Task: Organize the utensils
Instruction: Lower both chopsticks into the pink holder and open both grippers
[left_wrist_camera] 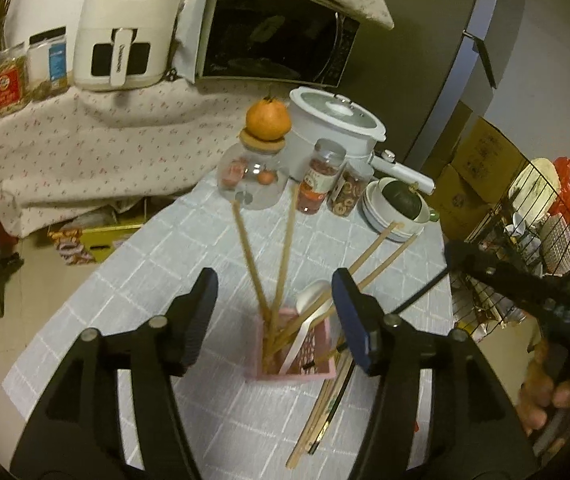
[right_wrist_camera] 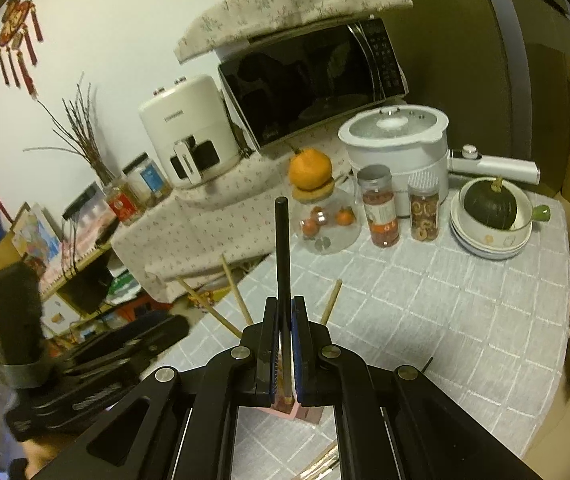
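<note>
so, left gripper (left_wrist_camera: 275, 312): hovering over the holder, jaws spread wide, gripping nothing.
right gripper (right_wrist_camera: 284, 344): jaws pressed together, pinching a black chopstick (right_wrist_camera: 283, 252) that is standing upright above the holder.
holder (left_wrist_camera: 289, 372): pink, sitting on the table (left_wrist_camera: 165, 264) toward its near edge; only a corner of it is showing under the right gripper in the right wrist view.
in the holder: four wooden chopsticks (left_wrist_camera: 281, 264) fanning outward and a white spoon (left_wrist_camera: 311, 312) leaning inside.
loose utensils: a bundle (left_wrist_camera: 325, 408) of wooden and dark sticks is lying on the table just right of the holder, running toward the near edge.
far edge of table: glass jar (left_wrist_camera: 251, 178) carrying an orange (left_wrist_camera: 267, 118) on its cork lid, two spice jars (left_wrist_camera: 321, 176), a white pot (left_wrist_camera: 333, 128), stacked bowls (left_wrist_camera: 389, 216) holding a green squash (left_wrist_camera: 403, 198).
right edge: wire rack (left_wrist_camera: 525, 224) standing beside the table.
behind: microwave (left_wrist_camera: 273, 32) and air fryer (left_wrist_camera: 125, 32) sitting on a cloth-covered counter.
</note>
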